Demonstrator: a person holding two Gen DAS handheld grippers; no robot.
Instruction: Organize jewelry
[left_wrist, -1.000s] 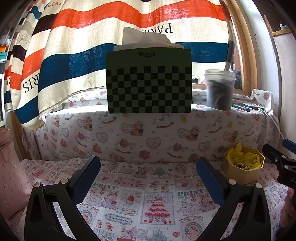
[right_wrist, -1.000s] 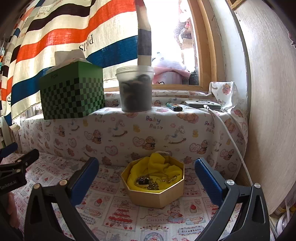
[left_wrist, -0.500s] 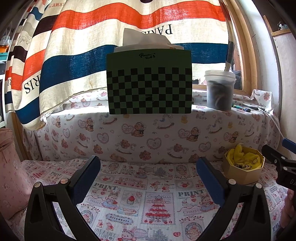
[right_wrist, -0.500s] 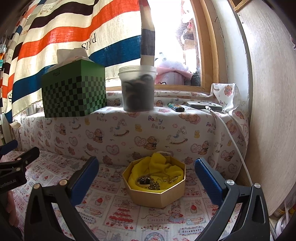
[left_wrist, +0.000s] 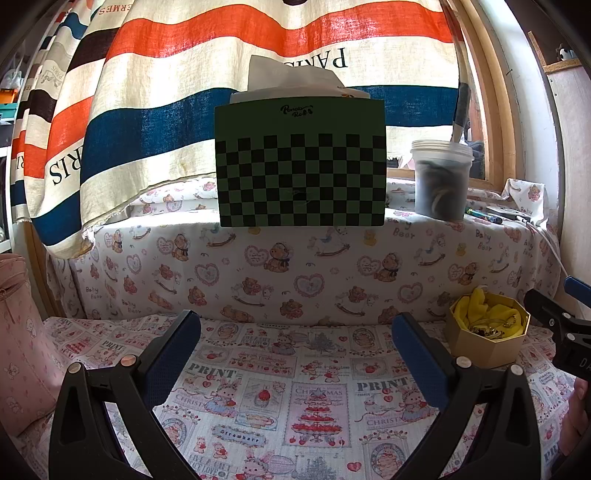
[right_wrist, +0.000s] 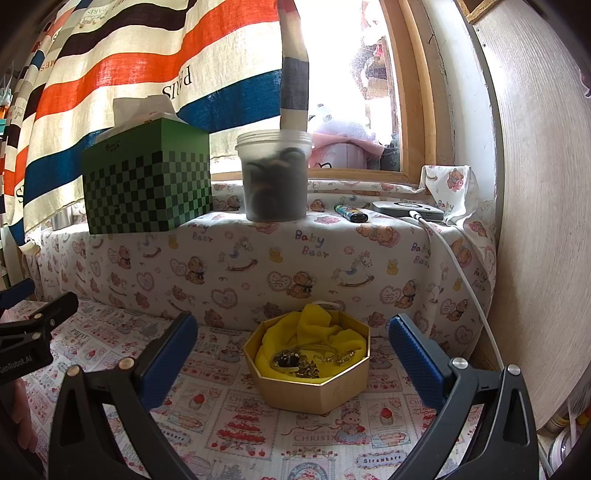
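Note:
A gold octagonal box (right_wrist: 314, 387) lined with yellow cloth (right_wrist: 317, 332) sits on the printed cloth surface. Tangled gold jewelry (right_wrist: 306, 362) lies inside it. My right gripper (right_wrist: 291, 347) is open and empty, its blue pads either side of the box and a little short of it. In the left wrist view the box (left_wrist: 484, 347) is at the right. My left gripper (left_wrist: 295, 347) is open and empty over bare cloth, well left of the box. The right gripper's tip (left_wrist: 554, 321) shows at that view's right edge.
A raised ledge (right_wrist: 258, 258) covered in bear-print cloth runs behind the box. On it stand a green checkered tissue box (right_wrist: 147, 184), a plastic jar (right_wrist: 275, 177), a lighter (right_wrist: 349, 212) and a device with a white cable (right_wrist: 408, 210). A pink bag (left_wrist: 18, 350) stands at the left.
Both views have shifted slightly: the ledge and tissue box sit a little lower in frame. Both grippers stay open and empty.

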